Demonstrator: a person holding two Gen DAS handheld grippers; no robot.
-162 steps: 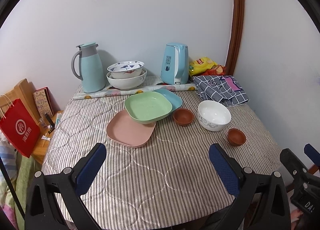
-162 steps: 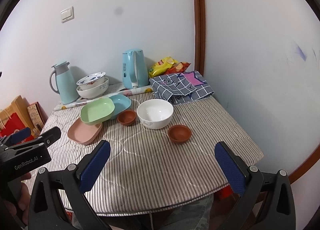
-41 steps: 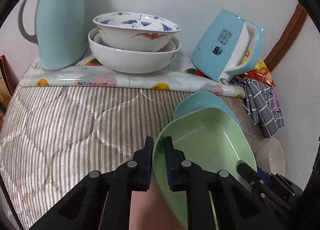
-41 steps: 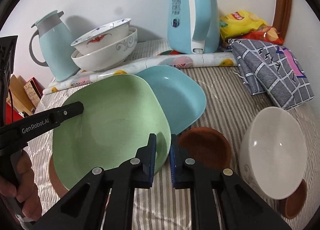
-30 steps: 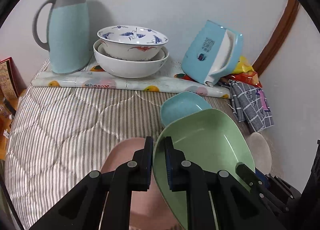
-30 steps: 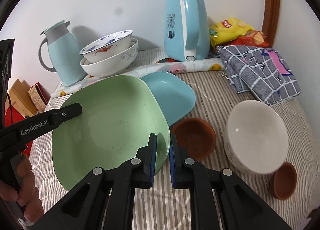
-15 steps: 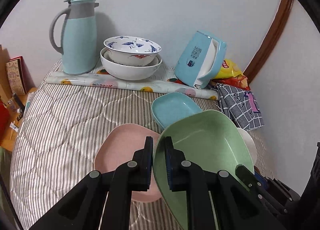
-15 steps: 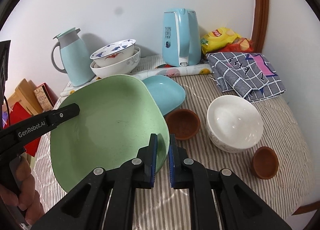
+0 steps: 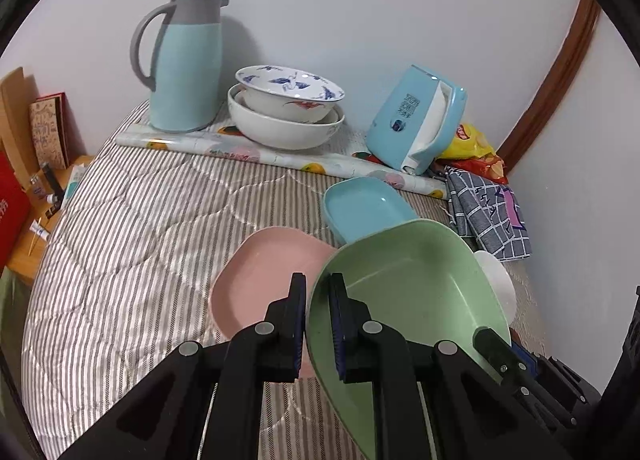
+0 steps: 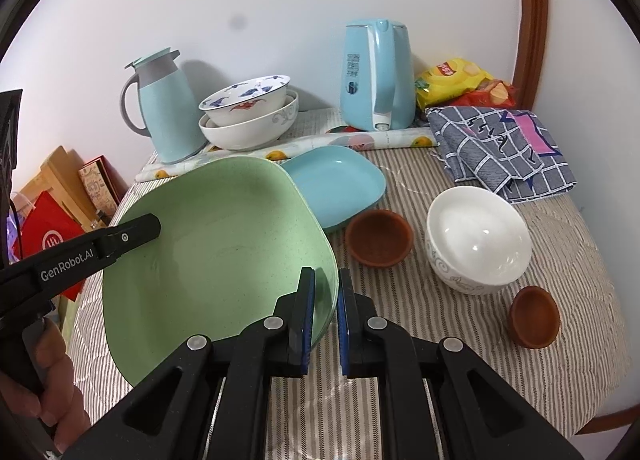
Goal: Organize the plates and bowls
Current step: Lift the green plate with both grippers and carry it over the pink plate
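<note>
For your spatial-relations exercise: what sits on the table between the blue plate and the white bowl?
In the right wrist view, a small brown bowl stands between the blue plate and the white bowl.

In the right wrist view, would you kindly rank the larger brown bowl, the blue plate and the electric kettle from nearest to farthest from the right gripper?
From the right gripper:
1. Larger brown bowl, just ahead, slightly right.
2. Blue plate, behind it, centre.
3. Electric kettle, at the wall.

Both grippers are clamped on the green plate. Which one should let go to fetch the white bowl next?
Right gripper: the white bowl sits just to its right, while the left gripper clamps the green plate's far edge.
</note>
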